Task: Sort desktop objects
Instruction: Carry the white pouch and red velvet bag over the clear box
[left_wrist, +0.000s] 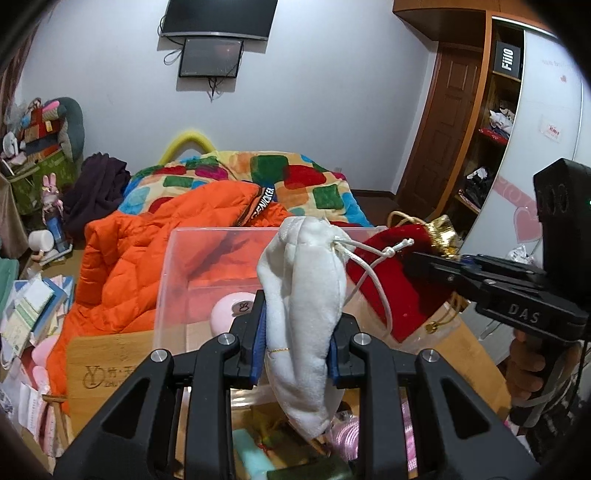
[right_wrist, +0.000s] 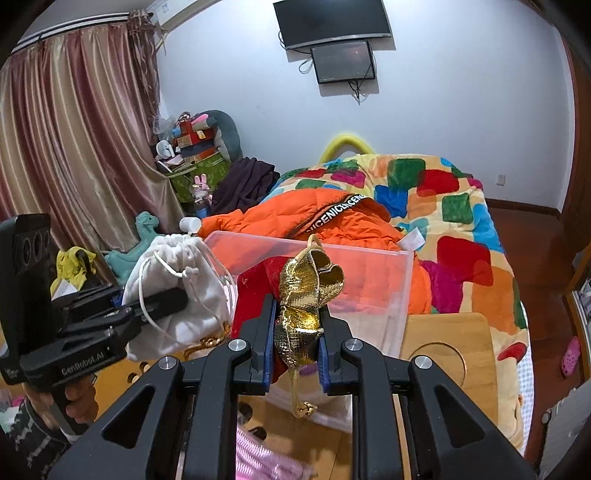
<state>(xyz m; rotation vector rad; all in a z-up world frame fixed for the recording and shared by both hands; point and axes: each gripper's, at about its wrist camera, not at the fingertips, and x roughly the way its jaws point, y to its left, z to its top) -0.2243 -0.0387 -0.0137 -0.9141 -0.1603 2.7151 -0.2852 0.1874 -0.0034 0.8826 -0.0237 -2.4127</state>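
Left gripper (left_wrist: 295, 347): blue pads pressed in on a white plush drawstring pouch (left_wrist: 306, 295), gripped about mid-body. Pouch stands roughly upright between the fingers, bottom sagging below them, gathered neck and white cord (left_wrist: 373, 266) above. Tool tilted forward and down, over the near wall of a clear plastic bin (left_wrist: 173, 280).

Right gripper (right_wrist: 295, 343): jaws narrow, pads clamped on the gold-trimmed neck of a red velvet pouch (right_wrist: 258, 291). Gold fabric (right_wrist: 310, 288) bunches up above the pads; a gold cord with a small bell (right_wrist: 304, 408) hangs below. Same downward tilt. In the left wrist view the red body hangs off the fingertips, just beside the white pouch; contact between the two cannot be told.

Both pouches held in the air at the bin, which sits on a wooden desktop (right_wrist: 447, 354). A pink round object (left_wrist: 231, 314) lies inside the bin. Person's hand (left_wrist: 535, 373) wraps the right tool's handle. Orange jacket (left_wrist: 140, 266) on the bed behind
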